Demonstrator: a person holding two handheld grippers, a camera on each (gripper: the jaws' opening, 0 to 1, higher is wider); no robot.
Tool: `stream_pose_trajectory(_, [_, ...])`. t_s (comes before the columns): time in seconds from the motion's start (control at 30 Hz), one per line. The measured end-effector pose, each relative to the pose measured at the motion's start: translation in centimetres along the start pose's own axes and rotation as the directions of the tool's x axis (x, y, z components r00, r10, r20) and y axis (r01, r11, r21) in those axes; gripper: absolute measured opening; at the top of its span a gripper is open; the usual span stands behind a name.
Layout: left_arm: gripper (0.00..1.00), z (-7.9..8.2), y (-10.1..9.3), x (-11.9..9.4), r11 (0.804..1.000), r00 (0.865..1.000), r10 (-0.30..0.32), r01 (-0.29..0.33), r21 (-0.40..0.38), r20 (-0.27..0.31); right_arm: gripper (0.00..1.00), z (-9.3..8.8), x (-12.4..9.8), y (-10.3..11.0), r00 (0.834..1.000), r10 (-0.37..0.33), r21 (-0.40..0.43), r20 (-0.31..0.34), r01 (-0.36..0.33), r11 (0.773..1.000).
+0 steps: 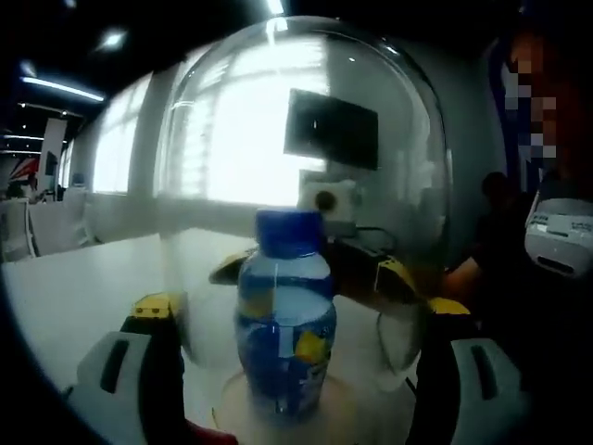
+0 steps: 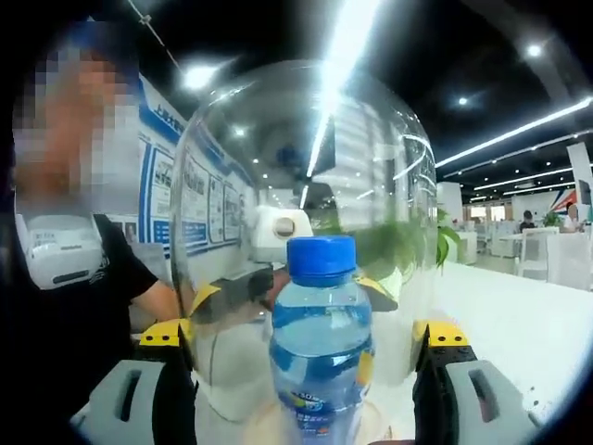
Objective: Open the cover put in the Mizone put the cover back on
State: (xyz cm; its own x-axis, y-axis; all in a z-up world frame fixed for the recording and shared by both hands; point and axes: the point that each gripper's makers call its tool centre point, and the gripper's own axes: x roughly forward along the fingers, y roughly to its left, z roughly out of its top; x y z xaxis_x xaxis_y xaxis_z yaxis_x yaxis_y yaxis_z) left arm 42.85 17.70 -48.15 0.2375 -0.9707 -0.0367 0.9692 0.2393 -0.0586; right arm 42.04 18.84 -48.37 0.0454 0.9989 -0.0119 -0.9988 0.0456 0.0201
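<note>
left gripper: grey-white jaws with dark slots and black inner faces, tipped by yellow blocks. right gripper: the same grey, black and yellow build. person: black short-sleeved shirt, white device at chest.

Opposite close views, seemingly level, sharing dome.

The left gripper has its jaws spread wide, one on each side of the clear dome, and so does the right gripper. Whether the yellow-tipped pads touch the glass cannot be told. Each gripper faces the other through the dome.
</note>
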Motion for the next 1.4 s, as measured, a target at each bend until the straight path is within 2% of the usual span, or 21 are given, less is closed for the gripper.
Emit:
stream_pose_trajectory(0.27, [0.87,-0.4,0.2,0.4,1.000,1.000,0.000,0.000,0.000,-0.004,0.91,-0.4,-0.3,-0.2,1.000,0.000,-0.001,0.000,0.000,1.000])
stream_pose_trajectory(0.77, [0.87,-2.8,1.1,0.7,1.000,0.998,0.000,-0.002,-0.021,-0.056,0.91,-2.8,-0.1,-1.0,0.999,-0.001,0.011,-0.032,0.001,1.000])
stream_pose_trajectory(1.0, [0.87,-2.7,1.3,0.5,1.000,0.999,0.008,-0.009,-0.023,-0.050,0.91,-3.0,0.1,-1.2,1.000,0.005,0.023,-0.011,-0.005,1.000])
stream_pose_trajectory(1.4, [0.87,-4.1,1.8,0.8,1.000,0.996,0.010,-0.012,-0.017,-0.090,0.91,-4.0,-0.1,-1.7,0.999,0.002,0.006,-0.039,-0.002,1.000])
